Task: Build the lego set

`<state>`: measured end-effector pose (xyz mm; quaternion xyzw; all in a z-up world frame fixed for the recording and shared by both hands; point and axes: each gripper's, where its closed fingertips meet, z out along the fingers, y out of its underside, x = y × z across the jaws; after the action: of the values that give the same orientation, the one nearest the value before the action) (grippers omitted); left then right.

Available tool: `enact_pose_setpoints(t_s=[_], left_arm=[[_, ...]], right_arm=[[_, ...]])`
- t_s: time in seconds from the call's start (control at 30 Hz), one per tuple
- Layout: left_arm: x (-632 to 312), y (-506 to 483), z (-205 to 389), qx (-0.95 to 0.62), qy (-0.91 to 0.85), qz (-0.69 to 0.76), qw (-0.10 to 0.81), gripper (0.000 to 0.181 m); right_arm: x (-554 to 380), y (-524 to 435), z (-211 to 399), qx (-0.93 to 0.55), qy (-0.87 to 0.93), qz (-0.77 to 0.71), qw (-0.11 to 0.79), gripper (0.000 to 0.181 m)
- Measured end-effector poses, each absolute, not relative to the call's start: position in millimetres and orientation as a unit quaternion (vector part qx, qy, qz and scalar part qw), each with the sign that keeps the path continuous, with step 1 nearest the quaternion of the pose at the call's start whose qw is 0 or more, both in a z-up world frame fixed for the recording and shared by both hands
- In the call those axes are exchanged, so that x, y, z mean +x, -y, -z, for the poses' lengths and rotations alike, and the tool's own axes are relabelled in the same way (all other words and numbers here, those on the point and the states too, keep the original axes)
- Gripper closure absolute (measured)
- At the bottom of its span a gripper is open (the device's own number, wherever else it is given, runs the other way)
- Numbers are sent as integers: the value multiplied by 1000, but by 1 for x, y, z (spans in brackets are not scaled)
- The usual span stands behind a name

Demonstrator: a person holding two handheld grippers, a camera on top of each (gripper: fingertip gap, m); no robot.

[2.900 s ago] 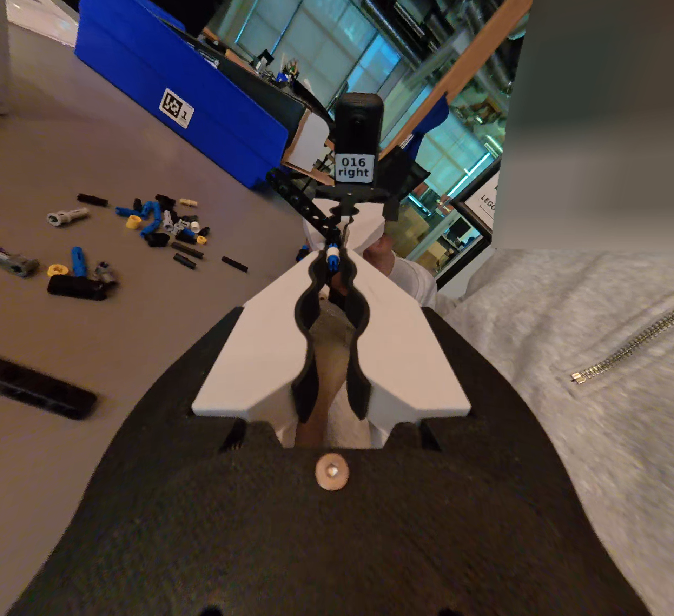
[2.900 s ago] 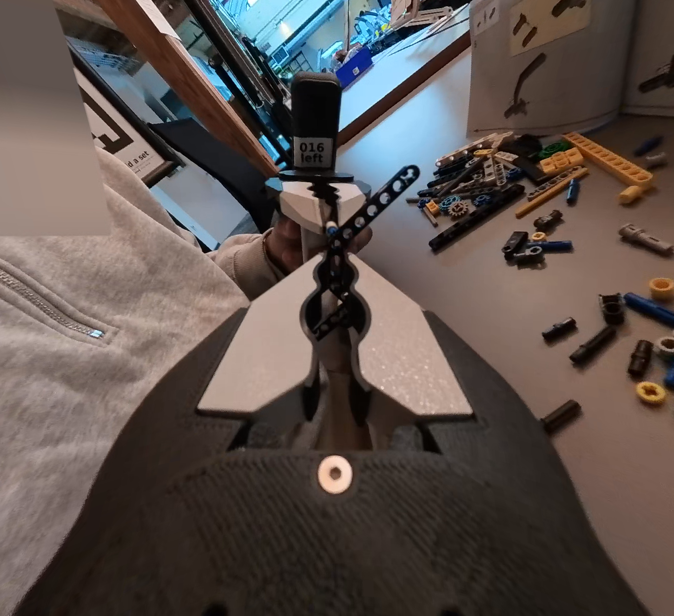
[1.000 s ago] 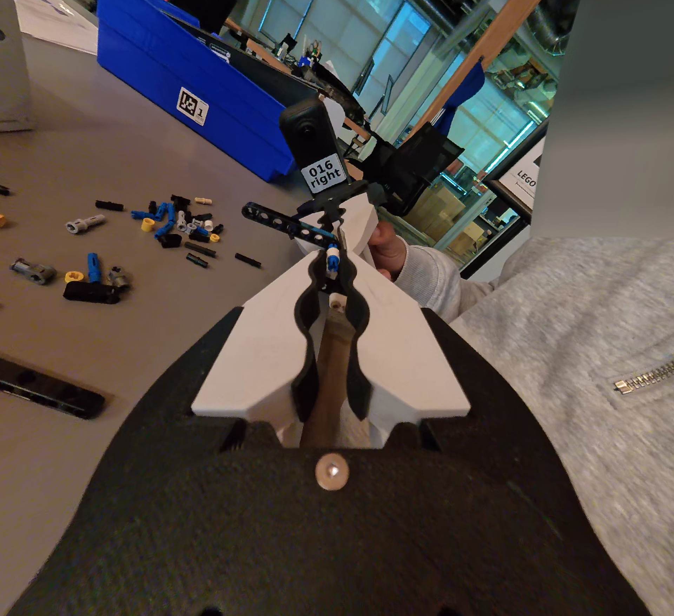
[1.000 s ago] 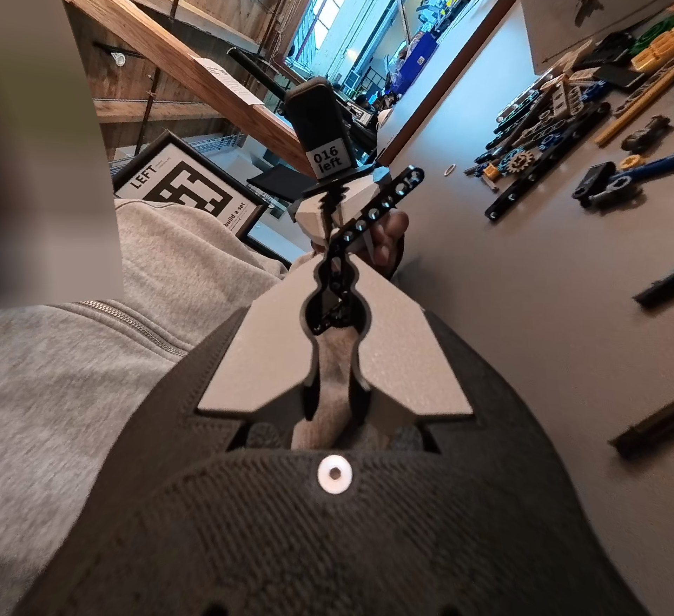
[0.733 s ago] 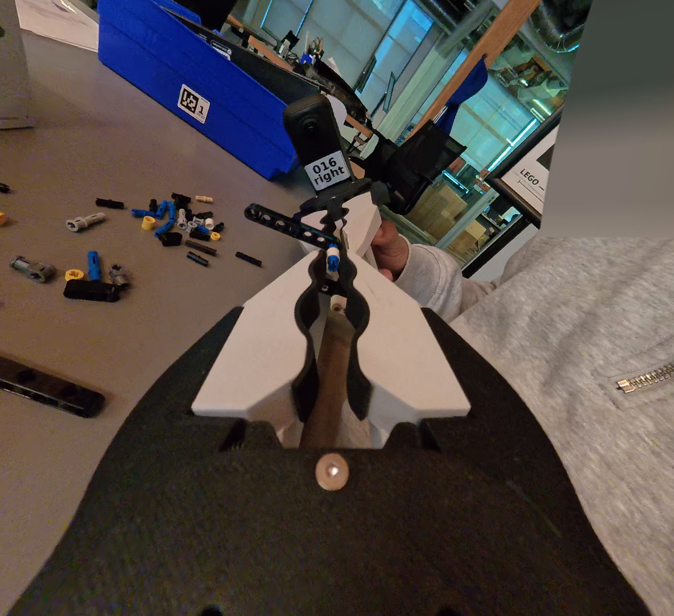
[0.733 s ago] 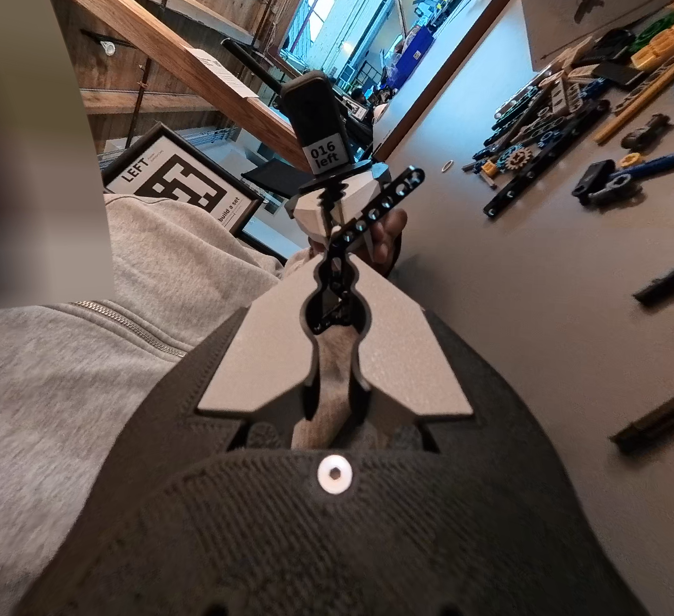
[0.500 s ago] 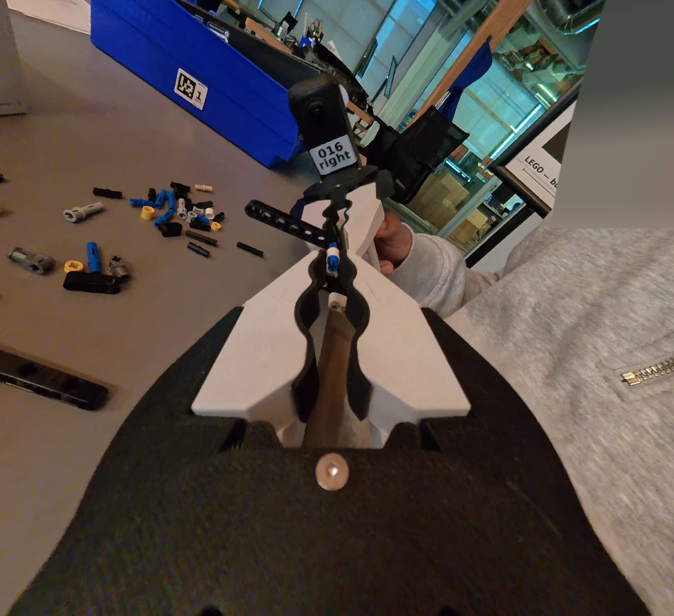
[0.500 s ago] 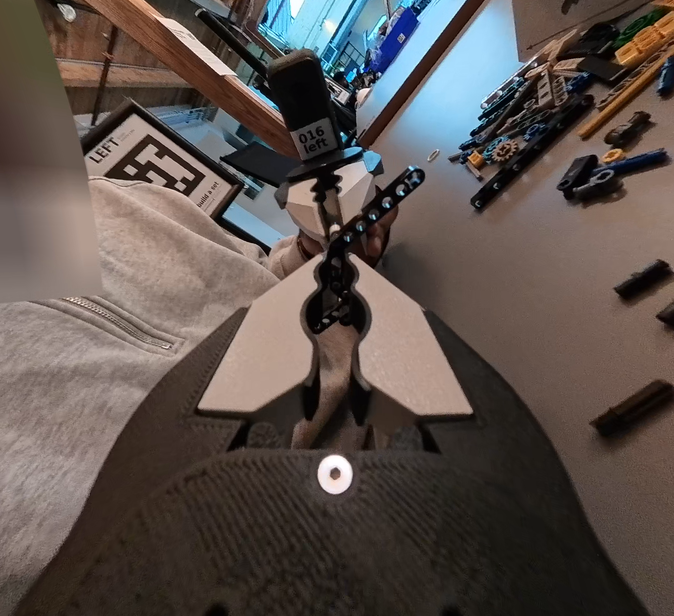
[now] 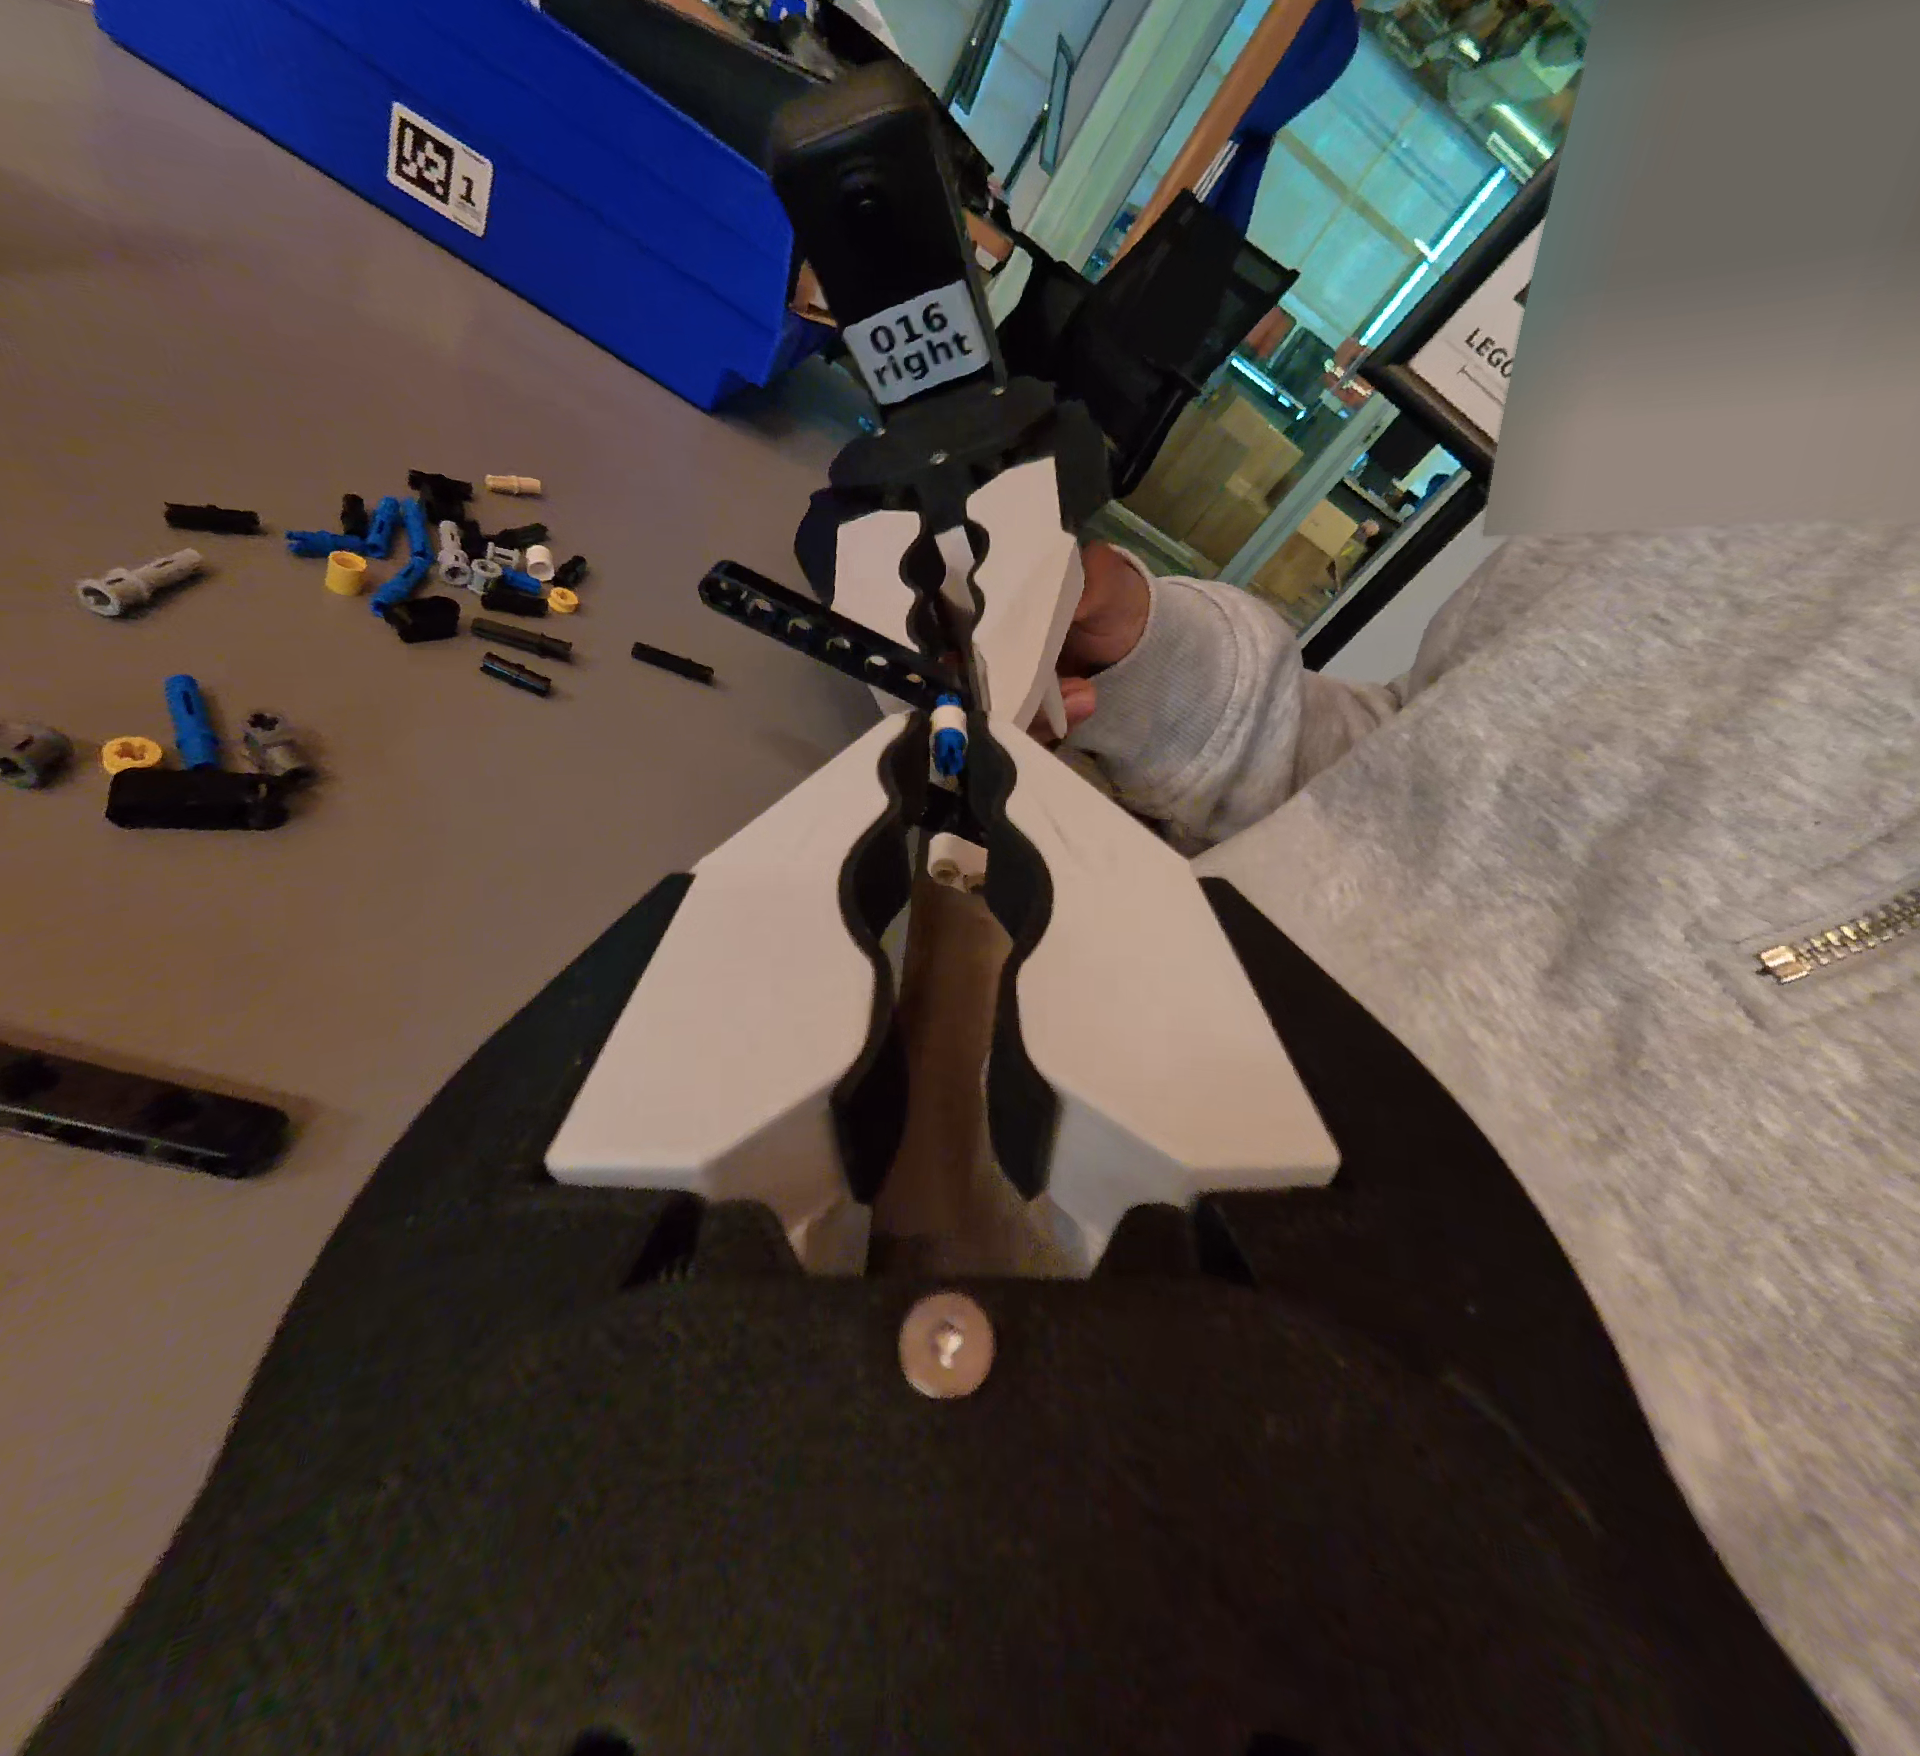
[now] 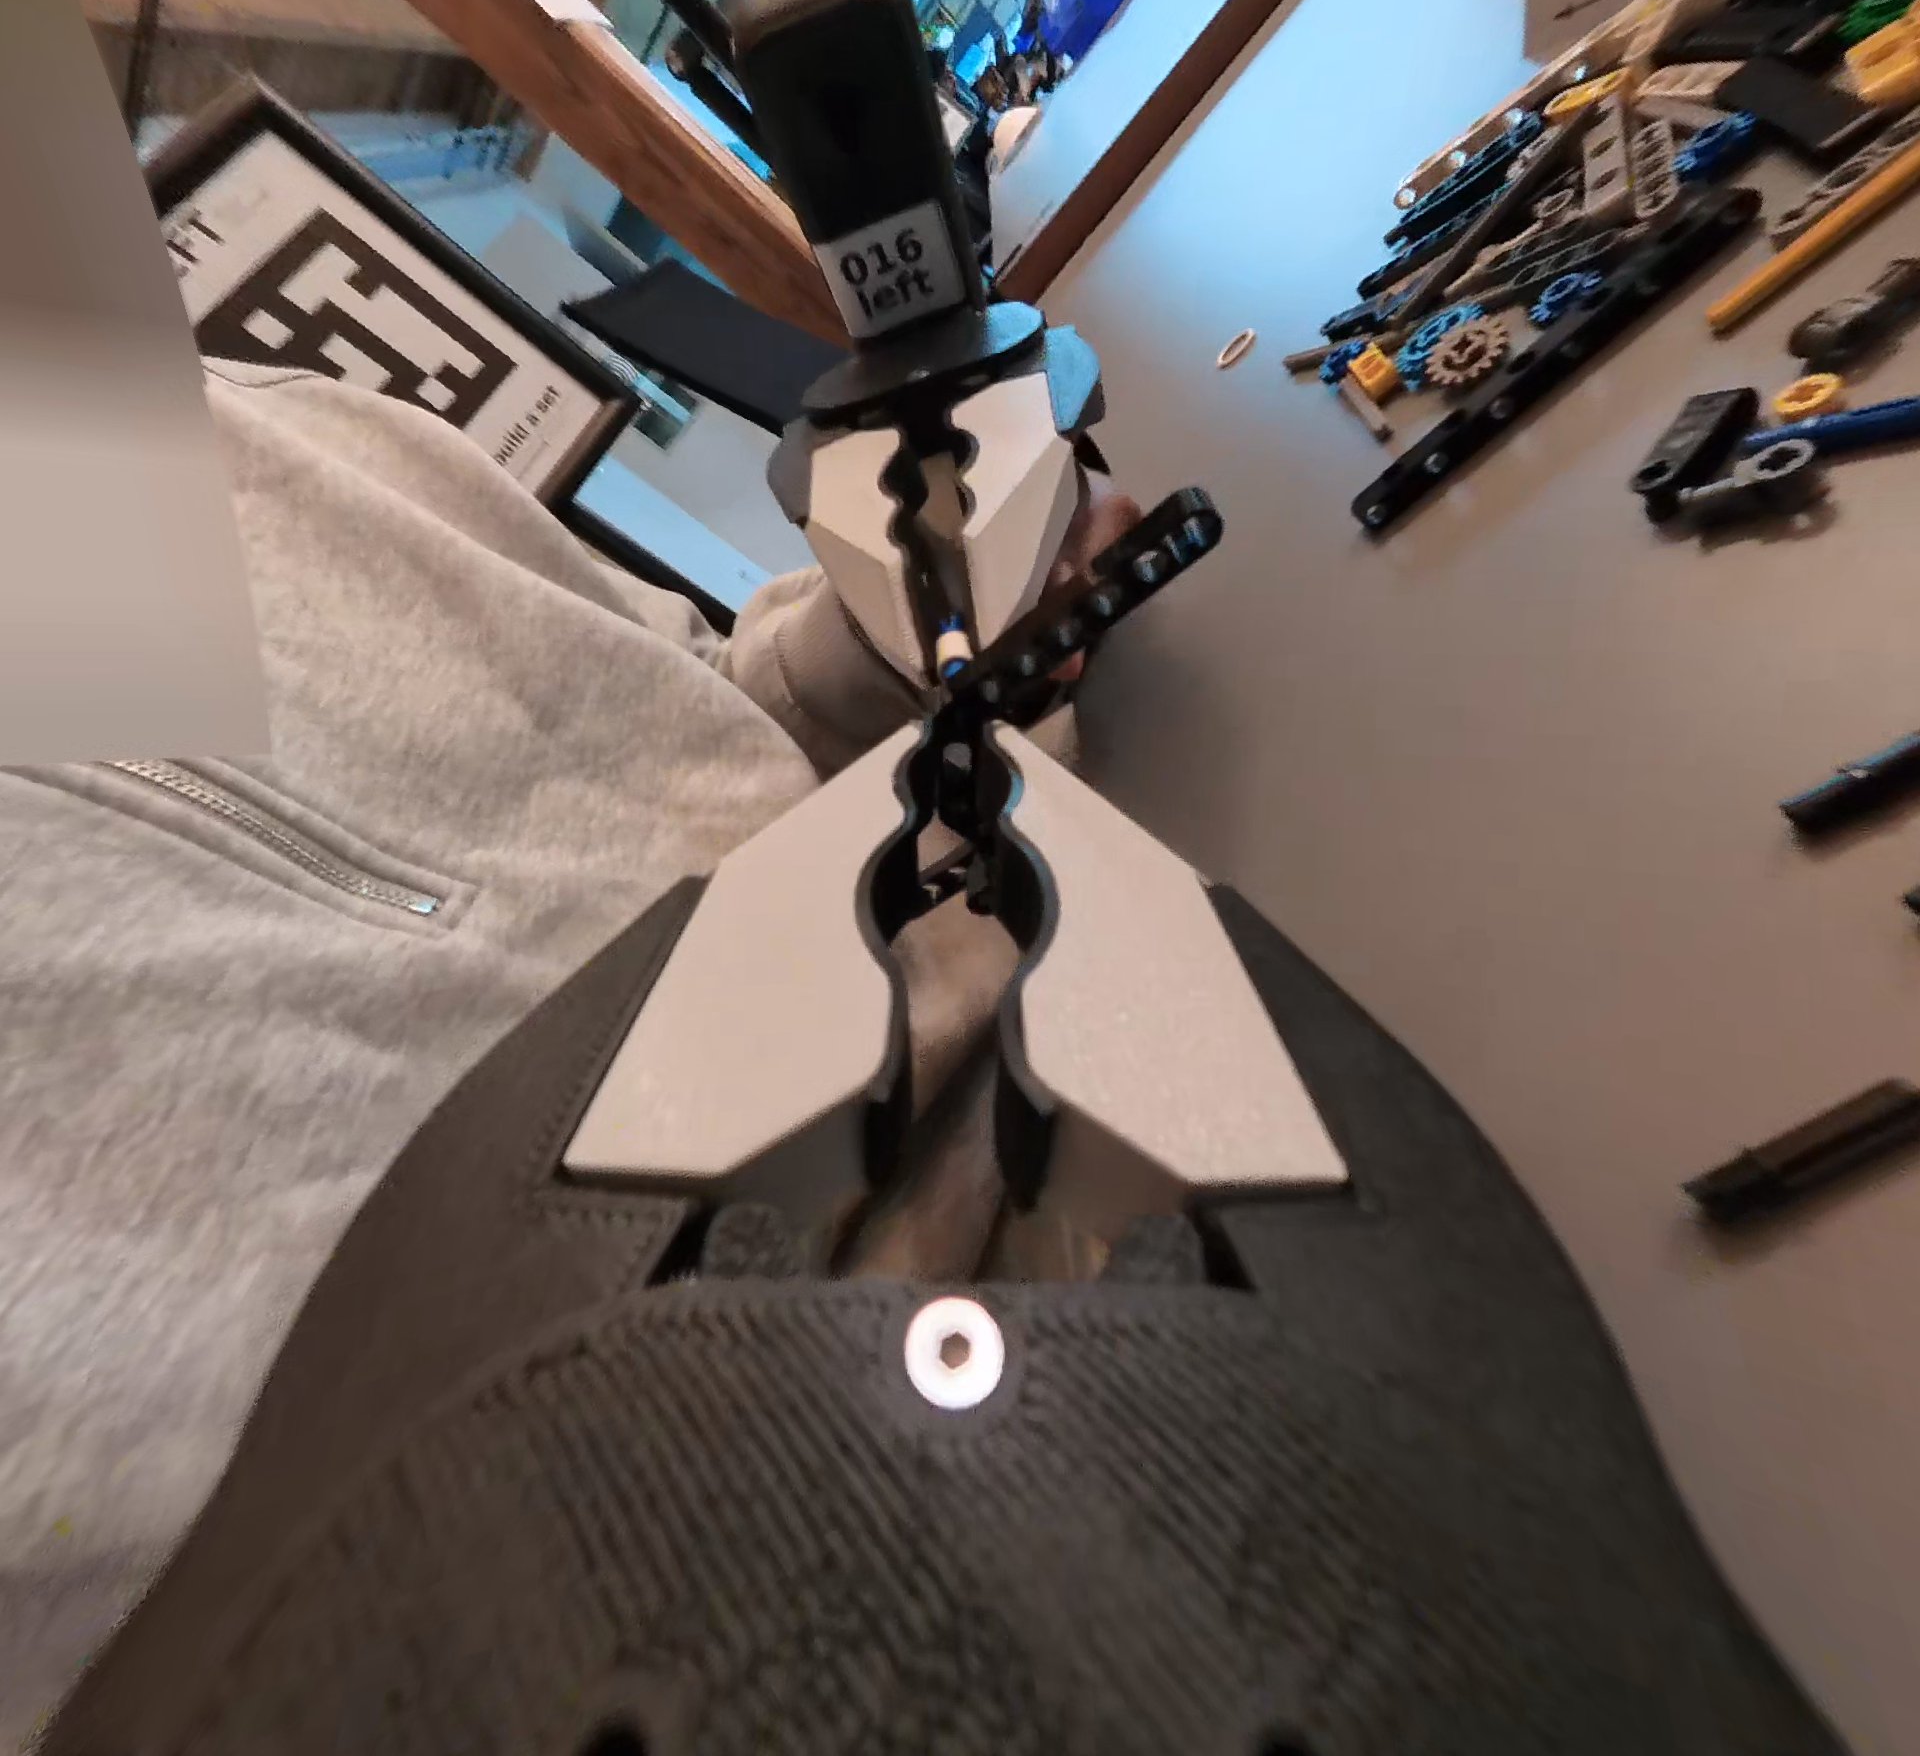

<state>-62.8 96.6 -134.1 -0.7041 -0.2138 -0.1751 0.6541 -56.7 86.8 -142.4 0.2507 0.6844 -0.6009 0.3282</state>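
My left gripper (image 9: 948, 732) is shut on a small blue and white pin (image 9: 947, 742), held in the air. My right gripper (image 10: 958, 727) is shut on a long black beam with holes (image 10: 1101, 605), which sticks out up and to the right. The two grippers face each other tip to tip. The pin's end (image 10: 950, 646) meets the beam near the right gripper's tips. In the left wrist view the beam (image 9: 810, 634) runs up and to the left from the right gripper (image 9: 940, 657).
A grey table (image 9: 416, 875) carries loose pins and connectors (image 9: 436, 563), a black beam (image 9: 135, 1114) and a blue bin (image 9: 416, 106). More beams and gears (image 10: 1558, 252) lie at the far right of the right wrist view. A person's grey sweater (image 9: 1610, 875) is close by. The grippers are tip to tip, or close to it.
Both grippers have tilted and shifted a little while staying tip to tip. The beam now leans lower. Each grip is unchanged.
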Motion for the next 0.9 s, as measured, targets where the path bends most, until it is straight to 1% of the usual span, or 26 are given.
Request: enact_pose_setpoints(t_s=[0.33, 0.4, 0.5, 0.53, 0.6, 0.7, 0.83, 0.9], left_arm=[[-80, -92, 137, -690, 262, 154, 657, 176], [-82, -91, 137, -687, 266, 153, 658, 176], [-84, -90, 138, -683, 274, 152, 660, 176], [-85, -90, 138, -681, 276, 153, 660, 176], [-87, -89, 138, -678, 281, 156, 661, 176], [-88, -89, 138, -676, 285, 157, 661, 176], [-88, -89, 139, -677, 286, 158, 659, 176], [-88, -89, 139, -677, 286, 158, 659, 176]], right_arm=[[-85, -96, 154, 305, -703, 599, 231, 177], [-93, -98, 164, 325, -721, 580, 193, 177], [-92, -96, 174, 330, -750, 549, 166, 177], [-94, -97, 180, 345, -756, 535, 153, 175], [-99, -101, 186, 377, -758, 515, 134, 164], [-103, -103, 186, 388, -760, 508, 116, 162], [-105, -104, 189, 384, -773, 497, 92, 151], [-104, -102, 190, 378, -776, 497, 91, 149]])
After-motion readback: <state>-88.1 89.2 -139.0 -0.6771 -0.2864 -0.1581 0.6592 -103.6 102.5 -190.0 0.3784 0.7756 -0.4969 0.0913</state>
